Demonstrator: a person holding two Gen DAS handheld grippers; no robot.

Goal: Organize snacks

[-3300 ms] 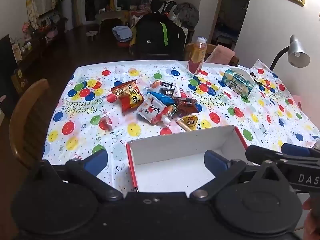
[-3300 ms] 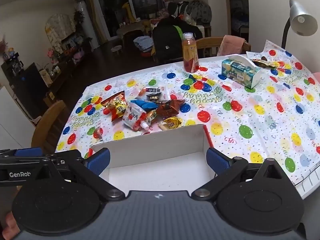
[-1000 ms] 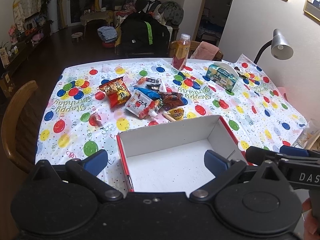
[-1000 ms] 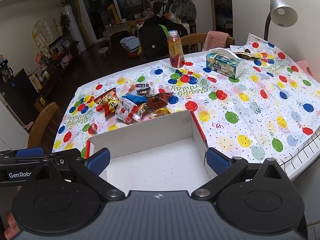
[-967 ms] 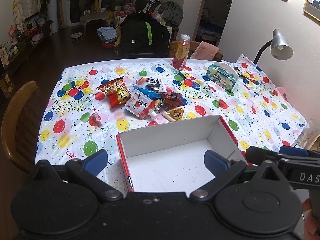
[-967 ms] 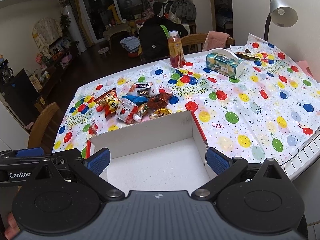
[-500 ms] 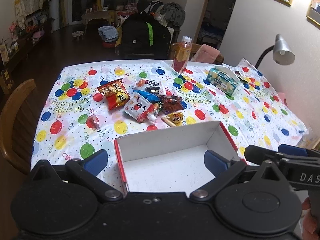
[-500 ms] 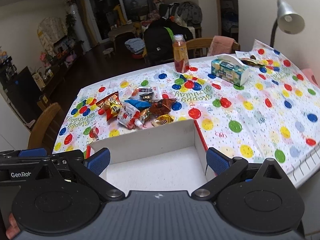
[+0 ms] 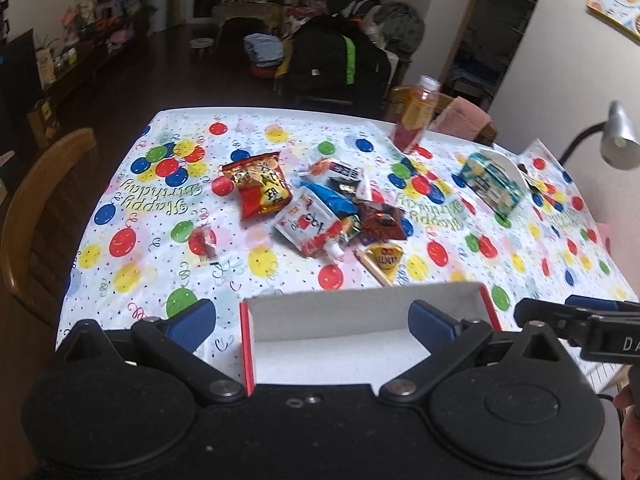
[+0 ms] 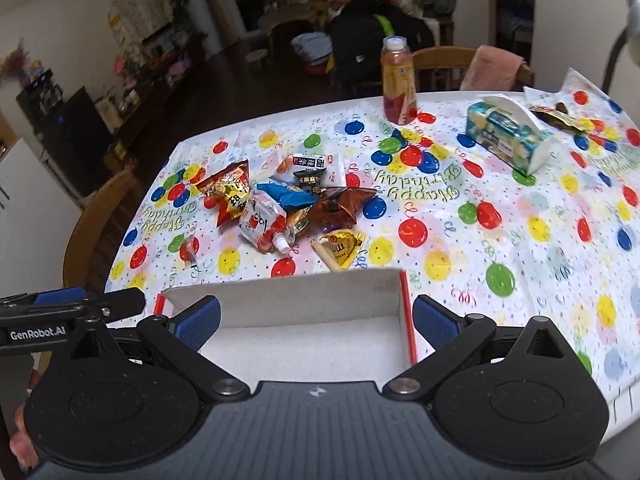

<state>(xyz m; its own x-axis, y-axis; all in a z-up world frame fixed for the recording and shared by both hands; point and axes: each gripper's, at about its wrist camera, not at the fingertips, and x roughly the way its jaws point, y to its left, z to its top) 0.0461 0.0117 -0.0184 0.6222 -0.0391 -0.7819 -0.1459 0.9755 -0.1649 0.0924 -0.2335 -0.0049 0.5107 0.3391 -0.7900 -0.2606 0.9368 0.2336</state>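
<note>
A heap of snack packets lies mid-table: a red chip bag (image 9: pixel 260 190) (image 10: pixel 228 194), a white spouted pouch (image 9: pixel 310 226) (image 10: pixel 264 226), a blue packet (image 9: pixel 332 200) (image 10: pixel 288 196), a brown foil packet (image 9: pixel 380 220) (image 10: pixel 340 206) and a yellow triangular snack (image 9: pixel 384 260) (image 10: pixel 342 248). A small red candy (image 9: pixel 206 240) (image 10: pixel 188 250) lies apart on the left. A white box with red edges (image 9: pixel 360 312) (image 10: pixel 288 300) stands empty at the near table edge. My left gripper (image 9: pixel 312 316) and right gripper (image 10: pixel 316 314) hover open over the box, side by side, each holding nothing.
An orange drink bottle (image 9: pixel 414 120) (image 10: pixel 398 84) stands at the far edge. A tissue box (image 9: pixel 490 184) (image 10: pixel 512 138) sits at the right, a desk lamp (image 9: pixel 616 140) beyond it. Wooden chairs stand at the left (image 9: pixel 36 220) and far side (image 10: pixel 436 64). A balloon tablecloth (image 9: pixel 140 200) covers the table.
Both grippers have moved forward and lower toward the snacks, so the box now shows only its far half. Both stay open. Nothing on the table has moved.
</note>
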